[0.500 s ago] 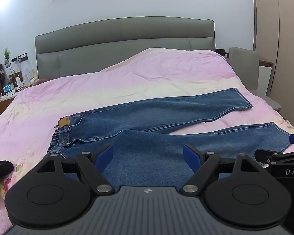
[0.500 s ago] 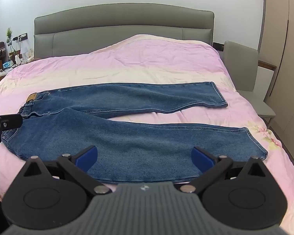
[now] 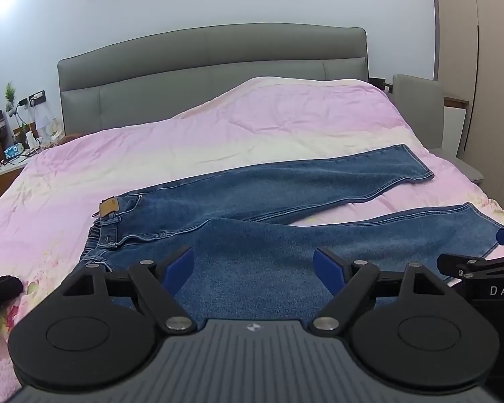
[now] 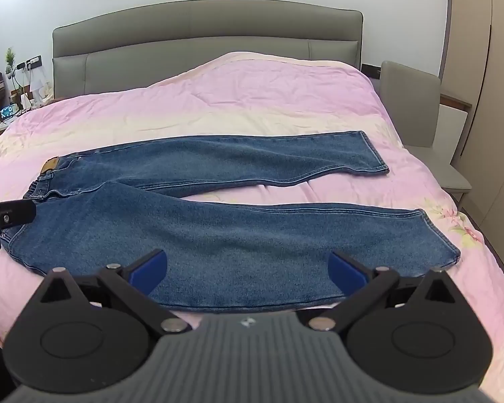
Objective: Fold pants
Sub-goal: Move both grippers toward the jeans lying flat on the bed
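Blue denim pants [image 4: 225, 221] lie flat across the pink bed [image 4: 252, 107], waistband toward the left, both legs splayed apart toward the right. Just above the near leg, the left gripper [image 3: 253, 267] and the right gripper [image 4: 248, 270] each hover spread wide, holding nothing.
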### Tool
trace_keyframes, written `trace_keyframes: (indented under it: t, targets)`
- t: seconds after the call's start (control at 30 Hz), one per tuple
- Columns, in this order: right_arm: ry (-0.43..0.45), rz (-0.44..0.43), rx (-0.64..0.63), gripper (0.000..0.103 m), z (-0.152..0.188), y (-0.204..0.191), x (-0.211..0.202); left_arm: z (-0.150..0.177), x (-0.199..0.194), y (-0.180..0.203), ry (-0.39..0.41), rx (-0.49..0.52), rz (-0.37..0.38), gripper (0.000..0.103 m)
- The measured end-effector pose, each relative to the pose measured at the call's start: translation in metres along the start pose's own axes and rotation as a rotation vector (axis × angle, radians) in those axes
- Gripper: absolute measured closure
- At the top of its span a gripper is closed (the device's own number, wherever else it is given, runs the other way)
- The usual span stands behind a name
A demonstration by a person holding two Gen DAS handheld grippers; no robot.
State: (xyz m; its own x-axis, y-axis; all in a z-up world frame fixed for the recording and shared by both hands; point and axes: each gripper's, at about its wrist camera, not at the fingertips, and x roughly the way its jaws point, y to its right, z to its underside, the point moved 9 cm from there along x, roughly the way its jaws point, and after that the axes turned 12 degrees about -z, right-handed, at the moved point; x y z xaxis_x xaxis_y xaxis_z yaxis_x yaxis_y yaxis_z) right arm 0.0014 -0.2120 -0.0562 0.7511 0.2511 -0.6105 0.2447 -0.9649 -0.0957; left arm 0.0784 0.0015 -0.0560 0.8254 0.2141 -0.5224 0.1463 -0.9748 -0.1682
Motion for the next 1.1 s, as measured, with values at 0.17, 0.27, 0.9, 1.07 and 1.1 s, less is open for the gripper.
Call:
trace_keyframes:
  t: [0.17,0.27,0.9,1.07,1.1]
  targets:
    - [-0.002,0.006,0.002,0.005,-0.001,0.0,0.001,0.0,0.0,0.002,-0.004,0.003,0.005,0.008]
    - [-0.009,0.004,0.008,0.005,0.0,0.0,0.003,0.001,0.0,0.003,-0.004,0.008,0.004,0.008]
    - [-0.015,0.037,0.026,0.005,-0.004,0.002,-0.008,0.003,0.005,0.004,-0.024,-0.005,0.036,0.008]
    - [-0.014,0.031,0.033,0.005,-0.005,0.0,-0.008,0.001,0.004,0.003,-0.021,-0.011,0.037,0.008]
    - [-0.014,0.03,0.032,0.005,-0.005,0.0,-0.009,0.001,0.004,0.003,-0.021,-0.011,0.037,0.008]
